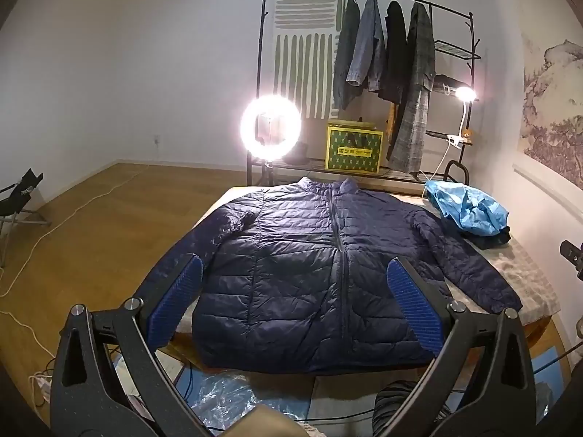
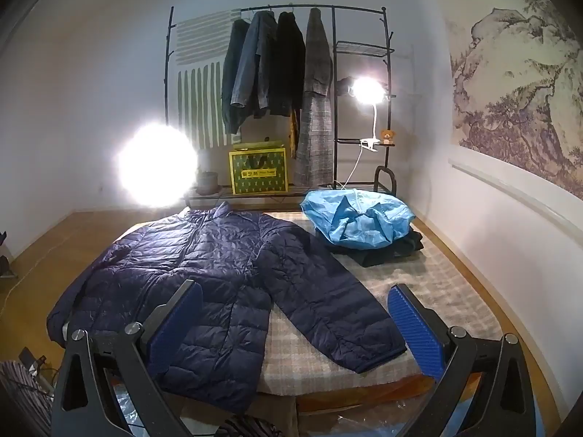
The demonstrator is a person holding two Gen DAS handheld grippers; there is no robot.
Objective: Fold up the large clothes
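Both grippers, left (image 1: 295,273) and right (image 2: 295,300), gape wide w/ nothing between the blue pads. Navy quilted puffer jacket (image 1: 309,266) lies flat, zipped, front up on the plaid-covered table (image 2: 430,291). Its hem overhangs the near edge; crumpled light-blue garment (image 2: 357,218) hides most of the dark clothes beneath.

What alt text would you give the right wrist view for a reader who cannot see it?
A navy puffer jacket lies flat on a checked table, one sleeve spread out, between the open right gripper fingers. A light blue garment is heaped behind it.
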